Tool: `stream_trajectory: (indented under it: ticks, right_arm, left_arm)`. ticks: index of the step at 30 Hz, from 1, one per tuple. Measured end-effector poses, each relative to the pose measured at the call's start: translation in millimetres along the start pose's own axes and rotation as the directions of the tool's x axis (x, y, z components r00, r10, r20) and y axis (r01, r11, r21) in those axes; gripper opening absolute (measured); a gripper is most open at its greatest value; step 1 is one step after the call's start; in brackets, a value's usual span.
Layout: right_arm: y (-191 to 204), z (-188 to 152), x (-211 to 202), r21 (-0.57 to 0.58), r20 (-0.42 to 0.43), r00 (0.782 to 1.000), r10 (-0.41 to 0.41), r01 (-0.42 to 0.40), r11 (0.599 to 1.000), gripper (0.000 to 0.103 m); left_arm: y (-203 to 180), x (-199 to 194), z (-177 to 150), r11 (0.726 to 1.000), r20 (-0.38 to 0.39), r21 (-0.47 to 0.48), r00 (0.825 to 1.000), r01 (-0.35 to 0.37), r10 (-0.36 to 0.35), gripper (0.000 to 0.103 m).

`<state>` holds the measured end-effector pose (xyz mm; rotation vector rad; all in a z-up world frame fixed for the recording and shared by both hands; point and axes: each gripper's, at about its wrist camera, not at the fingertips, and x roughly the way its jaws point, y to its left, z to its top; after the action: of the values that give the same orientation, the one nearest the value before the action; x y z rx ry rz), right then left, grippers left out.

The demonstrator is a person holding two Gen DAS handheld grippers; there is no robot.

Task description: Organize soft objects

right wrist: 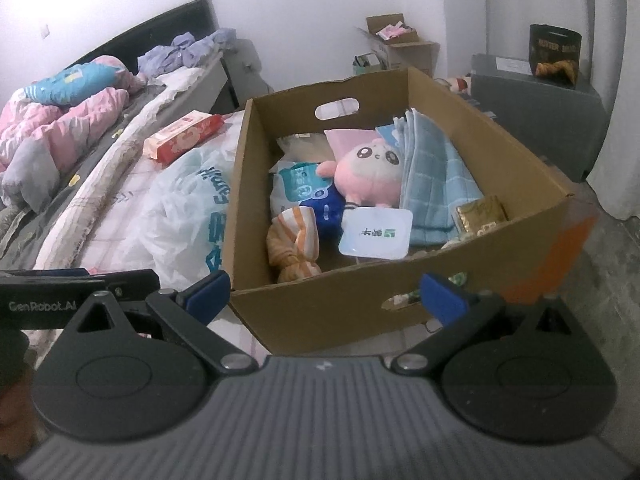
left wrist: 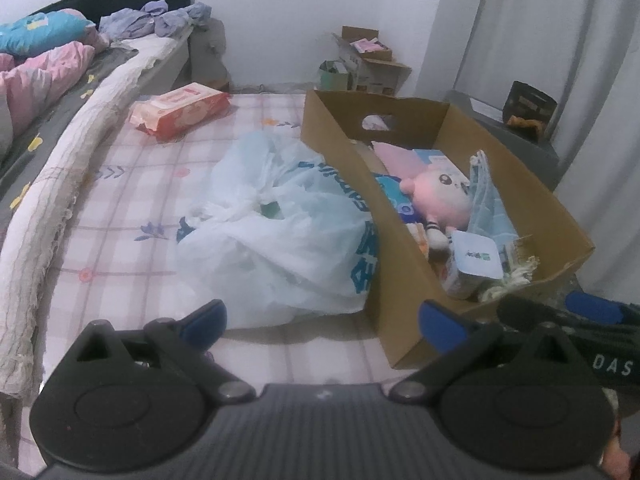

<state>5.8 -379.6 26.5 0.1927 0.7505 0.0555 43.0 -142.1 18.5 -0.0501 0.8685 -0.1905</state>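
A cardboard box [right wrist: 400, 304] [left wrist: 336, 136] stands on the checked mattress [left wrist: 132, 208]. Inside lie a pink plush toy [right wrist: 370, 176] [left wrist: 438, 196], a folded blue towel [right wrist: 432, 176], an orange-striped cloth bundle [right wrist: 296, 244], a blue pack [right wrist: 324, 212] and a white tissue pack [right wrist: 376, 232] [left wrist: 476, 258]. A crumpled white plastic bag [left wrist: 280, 232] [right wrist: 188, 216] rests against the box's left side. My left gripper [left wrist: 322, 322] is open, low over the mattress before the bag. My right gripper [right wrist: 324, 294] is open in front of the box's near wall, holding nothing.
A red wipes pack [left wrist: 180, 114] [right wrist: 184, 140] lies farther back on the mattress. Pink and blue bedding [right wrist: 60, 120] is piled on the bed at left. Small cardboard boxes [right wrist: 400, 46] stand by the wall, and a grey cabinet [right wrist: 536, 108] with a dark bag stands at right.
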Motion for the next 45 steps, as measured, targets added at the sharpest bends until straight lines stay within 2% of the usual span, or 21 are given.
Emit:
stream_trajectory:
  ticks: [6,25,45]
  right_arm:
    - [4.1,2.4,1.8,-0.013,-0.005,1.000,0.019,-0.019,1.000,0.102]
    - [16.4,8.1,14.4,-0.091,-0.047,0.999,-0.008,0.003,0.996,0.102]
    - [14.6,8.7,18.6,-0.089,-0.065,0.998,-0.004,-0.002,0.996,0.102]
  left_arm:
    - [0.8,5.1,-0.1,1.000,-0.021,0.009,1.000,-0.016,0.017,0.102]
    - [7.9,11.2,-0.4,0.999,-0.048,0.007,0.998,-0.050,0.050,0.099]
    - [7.4,12.6,-0.6,0.998,-0.058,-0.002,0.997,-0.057,0.056,0.099]
